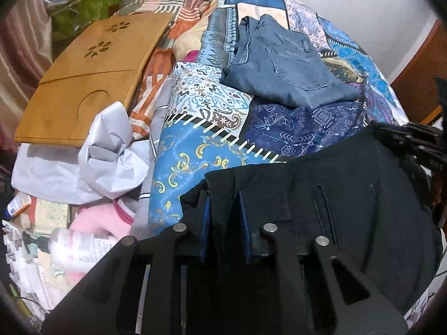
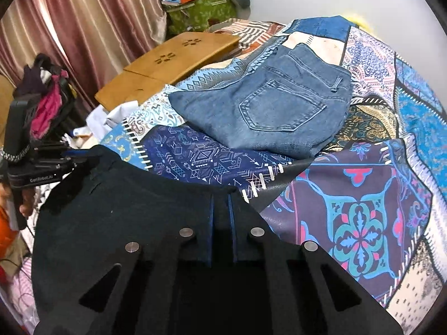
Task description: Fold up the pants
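Clamping black pants, left gripper; right gripper likewise, patchwork bedspread

The black pants are matt, slightly fuzzy cloth that takes almost no light. The folded jeans are washed blue denim with raised stitched seams. The patchwork bedspread beneath is printed cloth with a faint sheen. The lap tray is smooth, unpolished wood with cut-out petals. The curtain is glossy, satiny fabric. The right gripper is matt black plastic with shiny metal pins. The bottle looks like glossy white plastic.
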`<act>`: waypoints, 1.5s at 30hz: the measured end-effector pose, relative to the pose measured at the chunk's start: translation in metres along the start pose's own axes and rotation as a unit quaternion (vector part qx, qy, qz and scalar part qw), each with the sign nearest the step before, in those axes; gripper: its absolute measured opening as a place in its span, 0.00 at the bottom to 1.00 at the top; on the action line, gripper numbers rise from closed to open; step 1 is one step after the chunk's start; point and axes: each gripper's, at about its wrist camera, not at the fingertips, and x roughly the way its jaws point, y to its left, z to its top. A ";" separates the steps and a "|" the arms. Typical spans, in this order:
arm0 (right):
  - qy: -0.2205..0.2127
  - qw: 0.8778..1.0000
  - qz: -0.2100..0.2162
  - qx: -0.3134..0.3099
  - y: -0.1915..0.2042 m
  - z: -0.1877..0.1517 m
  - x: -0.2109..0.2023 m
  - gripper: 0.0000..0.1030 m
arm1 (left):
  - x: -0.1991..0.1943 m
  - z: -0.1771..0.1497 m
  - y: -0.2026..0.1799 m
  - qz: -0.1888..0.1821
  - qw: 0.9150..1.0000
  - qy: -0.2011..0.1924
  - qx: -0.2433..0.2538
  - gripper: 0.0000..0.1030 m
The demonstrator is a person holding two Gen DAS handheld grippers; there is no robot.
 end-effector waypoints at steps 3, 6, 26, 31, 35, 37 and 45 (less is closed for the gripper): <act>-0.003 1.000 -0.006 0.023 -0.004 0.000 -0.022 0.18 | -0.022 0.000 -0.007 0.033 0.999 -0.015 0.015 0.27; -0.031 0.999 -0.009 0.017 -0.003 -0.010 -0.062 0.28 | -0.057 -0.004 -0.019 0.014 0.999 -0.040 0.028 0.28; -0.067 0.996 -0.054 -0.008 0.052 -0.162 -0.155 0.42 | -0.110 -0.124 -0.169 -0.085 0.984 -0.034 0.156 0.49; -0.061 0.996 -0.057 -0.015 0.064 -0.172 -0.138 0.44 | -0.090 -0.131 -0.191 -0.049 0.980 -0.026 0.193 0.49; -0.055 0.996 -0.064 -0.037 0.070 -0.171 -0.124 0.50 | -0.089 -0.125 -0.198 -0.054 0.978 -0.035 0.200 0.43; -0.057 0.994 -0.072 -0.054 0.075 -0.170 -0.116 0.50 | -0.089 -0.123 -0.199 -0.048 0.977 -0.040 0.205 0.35; -0.070 0.994 -0.060 -0.060 0.079 -0.167 -0.115 0.10 | -0.105 -0.122 -0.193 -0.056 0.976 -0.063 0.202 0.14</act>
